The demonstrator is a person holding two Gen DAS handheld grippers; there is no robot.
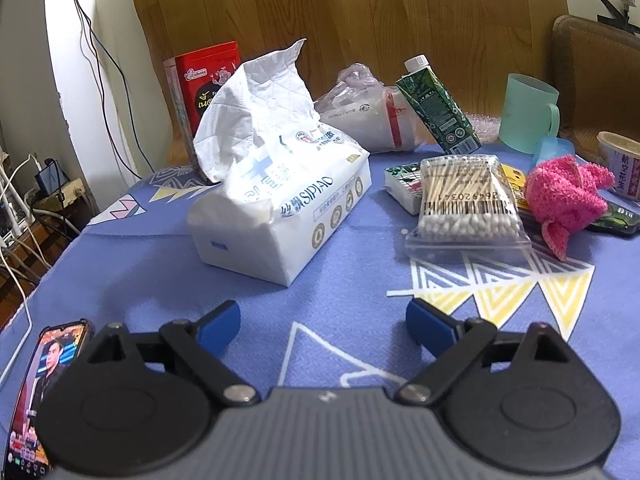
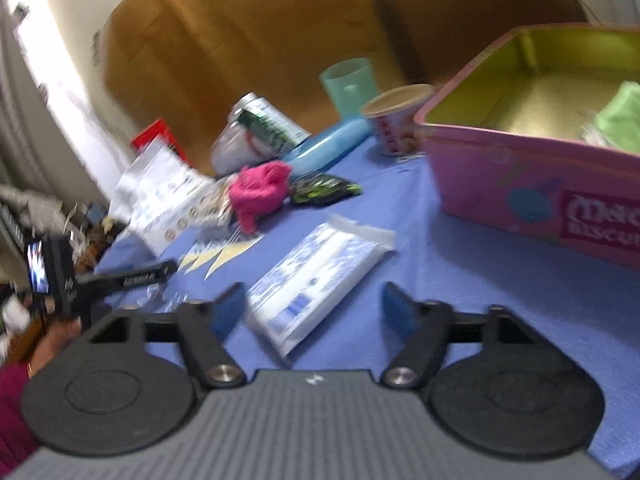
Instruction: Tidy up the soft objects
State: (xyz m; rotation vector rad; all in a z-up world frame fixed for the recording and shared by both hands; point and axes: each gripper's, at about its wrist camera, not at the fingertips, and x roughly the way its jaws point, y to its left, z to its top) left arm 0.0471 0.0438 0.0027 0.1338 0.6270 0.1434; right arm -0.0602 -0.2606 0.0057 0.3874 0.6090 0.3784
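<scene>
Surface: a blue tablecloth (image 1: 340, 280) with white and yellow triangle prints covers the table.
Room: wood-panelled wall (image 1: 400, 20) at 12 o'clock; tangled cables (image 1: 24, 208) at 9 o'clock off the table edge.
Left gripper (image 1: 323, 326): jaws spread wide, nothing between them, above bare cloth.
Right gripper (image 2: 314, 312): jaws wide apart; the flat wipes packet (image 2: 320, 272) lies between the tips, its near end in the gap; contact cannot be told.
Tissue pack (image 1: 280, 208): at 12 o'clock from the left gripper, one sheet standing up.
Pink cloth (image 1: 564, 196): at 2 o'clock, just beside the cotton swab bag (image 1: 466, 200).
Pink tin (image 2: 540, 168): at 2 o'clock in the right view, open, a green cloth (image 2: 620, 120) inside.
Phone (image 1: 44, 392): at 8 o'clock, screen lit.
</scene>
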